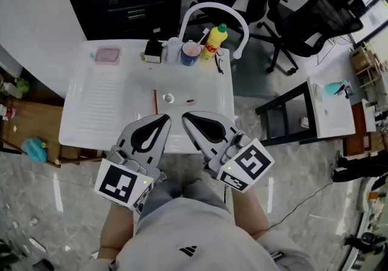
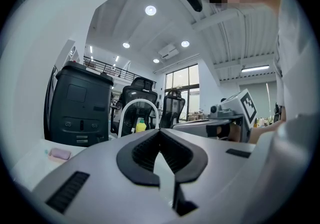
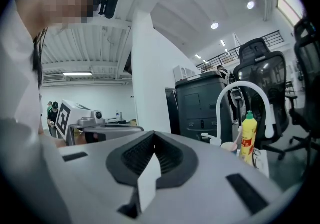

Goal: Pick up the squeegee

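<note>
1. The left gripper (image 1: pixel 165 119) is shut. Its two jaws touch at the tip, and nothing is in them.
2. The right gripper (image 1: pixel 187 116) is shut too, and it is empty. The two sit side by side, close to the person's body.
3. Both hang over the near edge of the white sink (image 1: pixel 97 106). Both point flat, toward the tap (image 1: pixel 212 9) at the back.
4. Down in the sink lies a thin red strip (image 1: pixel 155 101). I think it is the squeegee, but it is too thin to be sure.
5. The strip lies just past the left gripper's tip. It is a bit to the left of it and lower down.
6. Its long way runs from near to far, the same way the grippers point.
7. The left gripper is nearer to it. The drain (image 1: pixel 168 99) sits just beside the strip, on the right gripper's side.
8. I think the left jaws must open first. Then they must dip down and forward to pinch the strip across its thin side.
</note>
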Tool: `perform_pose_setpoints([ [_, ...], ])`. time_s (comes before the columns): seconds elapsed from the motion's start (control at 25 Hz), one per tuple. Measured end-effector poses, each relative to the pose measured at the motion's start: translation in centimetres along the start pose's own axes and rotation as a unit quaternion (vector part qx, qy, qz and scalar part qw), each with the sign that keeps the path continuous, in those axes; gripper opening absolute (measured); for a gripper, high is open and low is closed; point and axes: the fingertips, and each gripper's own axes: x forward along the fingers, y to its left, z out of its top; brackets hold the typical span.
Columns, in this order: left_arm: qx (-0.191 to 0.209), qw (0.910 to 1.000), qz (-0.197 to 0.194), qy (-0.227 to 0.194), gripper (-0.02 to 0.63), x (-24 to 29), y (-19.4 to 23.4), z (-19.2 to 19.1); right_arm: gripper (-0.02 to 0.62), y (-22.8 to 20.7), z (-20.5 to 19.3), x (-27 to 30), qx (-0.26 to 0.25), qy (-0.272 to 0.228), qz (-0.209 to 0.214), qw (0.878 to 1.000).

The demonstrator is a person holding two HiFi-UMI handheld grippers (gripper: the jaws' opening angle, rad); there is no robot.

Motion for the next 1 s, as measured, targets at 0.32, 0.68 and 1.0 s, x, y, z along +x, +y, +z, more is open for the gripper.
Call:
perform_pose_setpoints([
  [0.32,-0.007,1.0000,0.000,-0.002,0.009,-0.3,0.5,-0.1,0.009,-0.3,0.0,0.2,-0.003,0.009,-0.010,1.000],
  [0.68,-0.009,0.9997,0.023,-0.003,0.009,-1.3,2.0,-0.3,0.010,-0.3,0.0,2.2,-0.007,0.014,0.011,1.000],
  [1.0,-0.012,0.9979,0.063,-0.005,0.009,-0.7,3.3,-0.2,0.011,-2.2,-0.2,3.6,-0.006,0.029,0.041,0.999],
])
